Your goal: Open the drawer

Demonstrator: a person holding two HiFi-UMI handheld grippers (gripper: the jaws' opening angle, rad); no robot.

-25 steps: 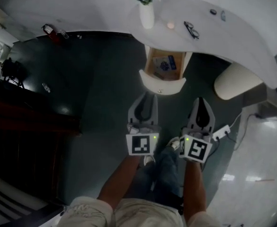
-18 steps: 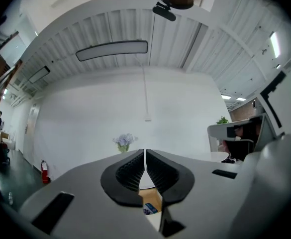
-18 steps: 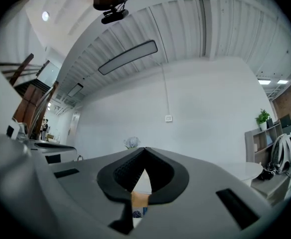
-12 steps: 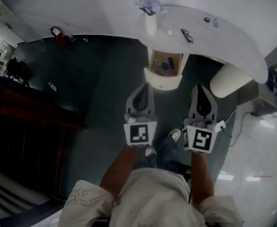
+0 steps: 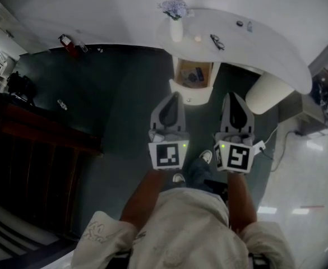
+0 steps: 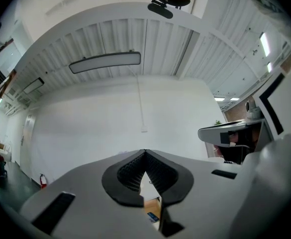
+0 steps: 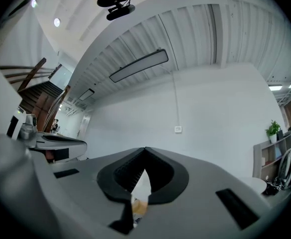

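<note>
In the head view the drawer point(image 5: 193, 82) stands pulled out under the white curved desk point(image 5: 276, 55). Its wooden inside shows, with a blue item lying in it. My left gripper point(image 5: 174, 97) hangs just short of the drawer's white front, shut and empty. My right gripper point(image 5: 234, 96) is level with it to the right, also shut on nothing. In the left gripper view the gripper point(image 6: 145, 154) points at a white wall, pads together at the tip. The right gripper view shows its gripper point(image 7: 145, 151) the same way, and a bit of the drawer shows below the pads.
On the desk stand a vase of flowers point(image 5: 176, 24), glasses point(image 5: 216, 41) and small items. A white round pedestal point(image 5: 269, 92) holds the desk at the right. A power strip point(image 5: 260, 147) with its cable lies on the floor. Dark wooden stairs point(image 5: 35, 150) run along the left.
Both grippers have risen and pulled back from the drawer, which now looks smaller and farther off. The left jaws, apart a second ago, have closed. The drawer stays open.
</note>
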